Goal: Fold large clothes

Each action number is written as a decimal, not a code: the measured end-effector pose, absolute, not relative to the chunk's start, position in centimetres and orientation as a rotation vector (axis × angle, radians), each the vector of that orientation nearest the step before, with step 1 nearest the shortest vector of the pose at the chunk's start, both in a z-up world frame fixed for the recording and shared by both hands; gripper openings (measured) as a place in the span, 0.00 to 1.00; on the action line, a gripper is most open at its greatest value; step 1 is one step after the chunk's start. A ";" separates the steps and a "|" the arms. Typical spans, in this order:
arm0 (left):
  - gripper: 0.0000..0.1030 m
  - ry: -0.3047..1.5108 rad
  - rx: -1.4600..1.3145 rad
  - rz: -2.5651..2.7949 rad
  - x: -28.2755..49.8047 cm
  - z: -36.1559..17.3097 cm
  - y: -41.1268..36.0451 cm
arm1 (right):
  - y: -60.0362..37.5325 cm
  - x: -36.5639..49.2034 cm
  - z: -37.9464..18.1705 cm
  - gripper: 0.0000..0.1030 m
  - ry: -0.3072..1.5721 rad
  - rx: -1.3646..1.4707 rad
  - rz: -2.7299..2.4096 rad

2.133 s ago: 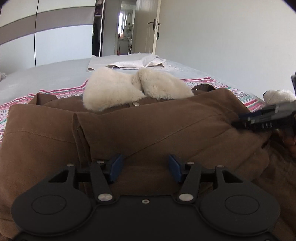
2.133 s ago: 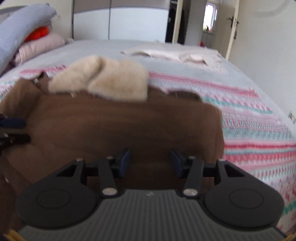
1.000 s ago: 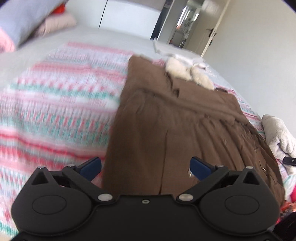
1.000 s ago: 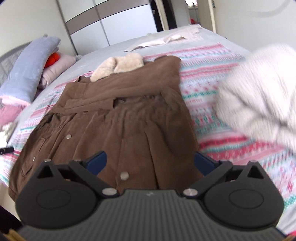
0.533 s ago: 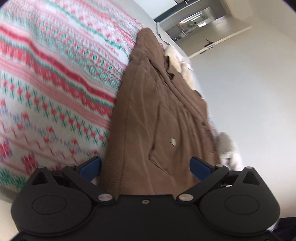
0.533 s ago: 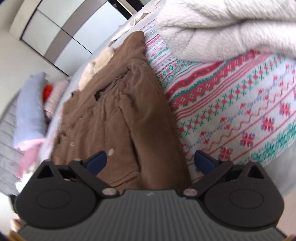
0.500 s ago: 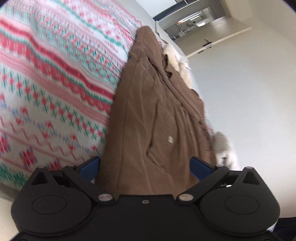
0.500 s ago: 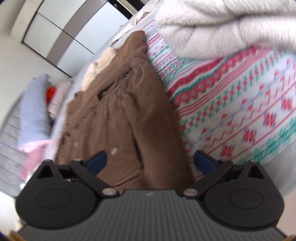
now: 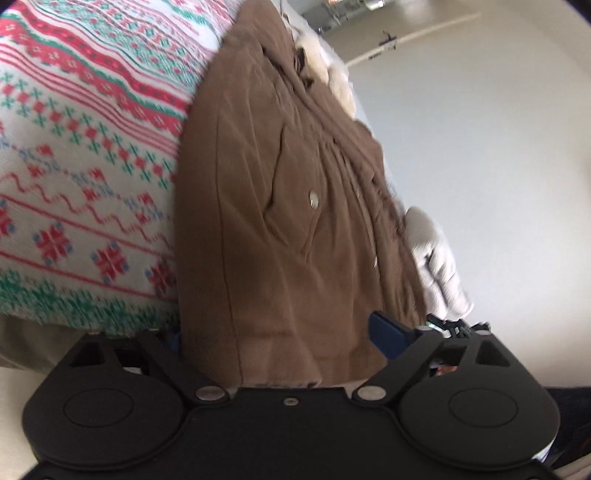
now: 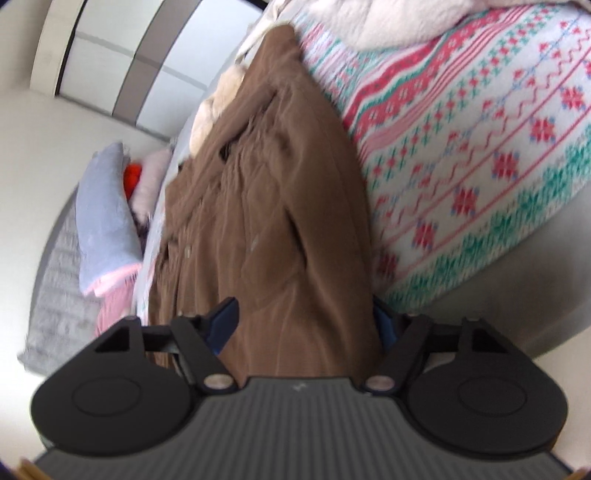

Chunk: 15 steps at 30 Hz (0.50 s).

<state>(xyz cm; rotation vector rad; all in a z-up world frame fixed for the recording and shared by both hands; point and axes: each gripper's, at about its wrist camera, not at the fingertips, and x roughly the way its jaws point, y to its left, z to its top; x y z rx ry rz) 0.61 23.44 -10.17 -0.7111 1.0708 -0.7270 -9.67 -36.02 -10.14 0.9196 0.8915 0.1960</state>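
Observation:
A brown coat [image 9: 280, 206] with a cream fur collar [image 9: 338, 86] lies lengthwise on the patterned blanket [image 9: 74, 155]; its hem hangs toward me over the bed's near edge. My left gripper [image 9: 280, 334] is open, its jaws wide on either side of the hem's left corner; the left fingertip is mostly hidden behind the cloth. In the right wrist view the coat [image 10: 266, 206] fills the middle, and my right gripper [image 10: 306, 321] is open, its jaws straddling the hem's right corner. The other gripper's tip [image 9: 454, 326] shows at the right in the left wrist view.
A cream fleece garment [image 9: 436, 258] lies right of the coat, also at the top of the right wrist view [image 10: 399, 18]. A grey-blue pillow [image 10: 103, 218] and pink bedding [image 10: 114, 299] are stacked at the bed's left. Wardrobe doors [image 10: 155, 48] stand behind.
Both grippers have dropped low to the near bed edge and closed in on the coat's hem corners, jaws staying wide open. The views have tilted further.

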 end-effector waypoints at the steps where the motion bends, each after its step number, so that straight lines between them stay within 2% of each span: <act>1: 0.76 1.076 -0.710 -0.726 0.5 -10.2 23.3 | -35.7 -9.8 -10.0 0.68 0.909 0.903 0.203; 3: 0.66 1.083 -0.711 -0.720 0.6 -10.4 23.1 | -35.0 -10.1 -10.0 0.60 0.950 0.871 0.212; 5: 0.58 1.081 -0.705 -0.721 0.6 -10.4 22.4 | -34.4 -10.4 -10.0 0.42 0.989 0.845 0.213; 6: 0.51 1.077 -0.701 -0.730 0.5 -10.2 22.0 | -34.2 -10.5 -9.8 0.38 0.985 0.830 0.212; 8: 0.44 1.057 -0.692 -0.748 0.4 -9.9 20.9 | -33.9 -10.9 -9.1 0.24 0.950 0.818 0.233; 12: 0.31 0.999 -0.717 -0.776 0.5 -8.7 20.1 | -33.1 -11.8 -7.5 0.17 0.815 0.805 0.278; 15: 0.27 0.922 -0.749 -0.803 0.7 -7.4 19.9 | -32.8 -12.2 -6.3 0.15 0.710 0.808 0.299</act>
